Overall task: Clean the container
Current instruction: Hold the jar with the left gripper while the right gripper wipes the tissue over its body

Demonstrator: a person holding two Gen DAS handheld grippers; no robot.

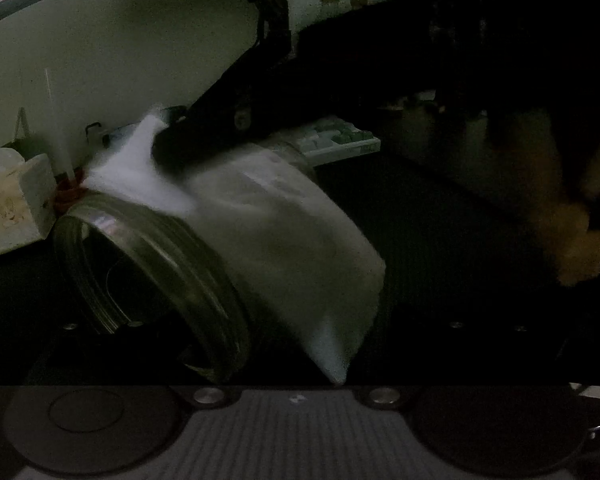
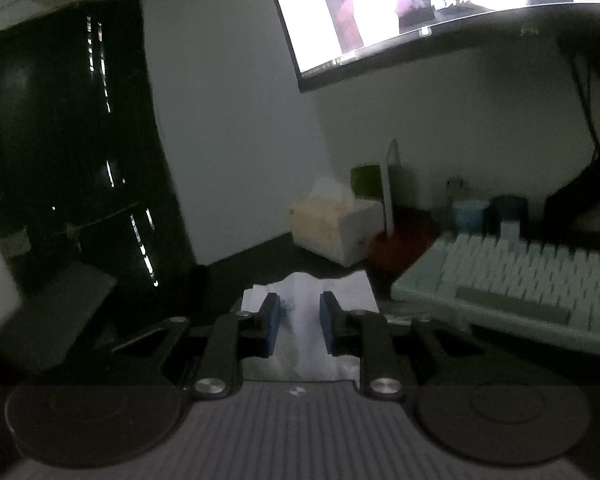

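Claw on your right stands slightly parted, its pads astride the tissue but not pinching it. Left claw's grip I cannot tell. Jar lies tilted on the bench, tissue draped over it; wiping looks unfinished.

The left gripper's own fingers are lost in darkness beside the glass jar, whose body is hidden under the blurred white cloth.
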